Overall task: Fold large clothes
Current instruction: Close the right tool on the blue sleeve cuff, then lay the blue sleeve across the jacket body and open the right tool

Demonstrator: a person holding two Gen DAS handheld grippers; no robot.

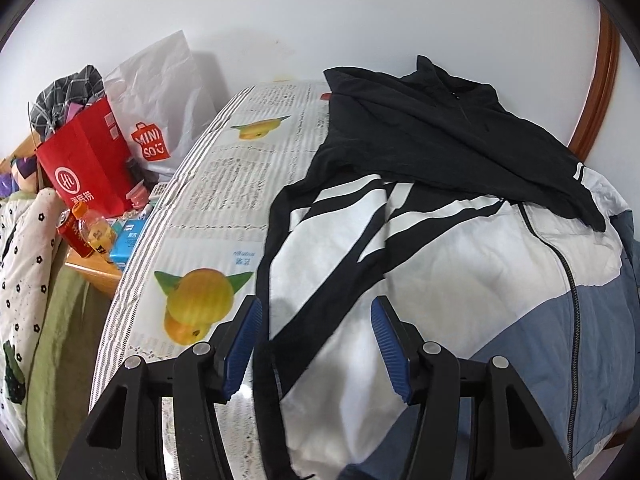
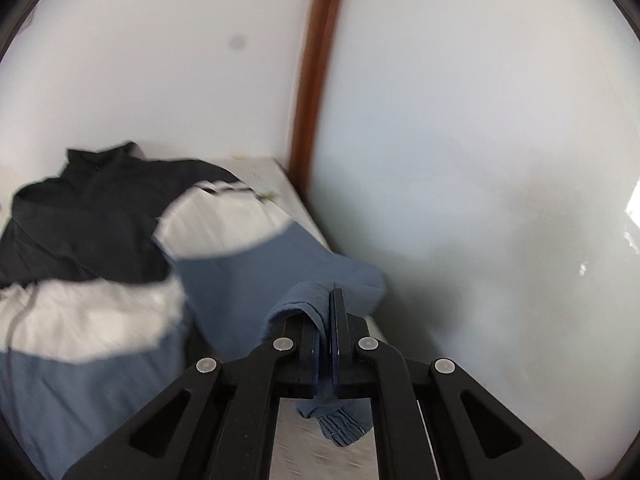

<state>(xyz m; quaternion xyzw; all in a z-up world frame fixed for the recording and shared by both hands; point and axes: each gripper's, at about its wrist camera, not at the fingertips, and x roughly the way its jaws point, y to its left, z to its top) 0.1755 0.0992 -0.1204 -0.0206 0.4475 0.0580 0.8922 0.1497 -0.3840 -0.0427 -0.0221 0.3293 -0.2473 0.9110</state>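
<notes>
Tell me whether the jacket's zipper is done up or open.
Done up, as far as visible: the jacket's zipper runs as one closed dark line down the front. Its top is hidden under black cloth.

"MINI SO" is printed in white on a red bag-shaped logo [image 1: 151,141] on a white plastic bag [image 1: 160,80]; "HL" is encircled on a red paper bag [image 1: 86,164]

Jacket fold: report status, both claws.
Right claw shut on jacket sleeve. Left claw open above jacket. Black garment lies across jacket's top.
</notes>
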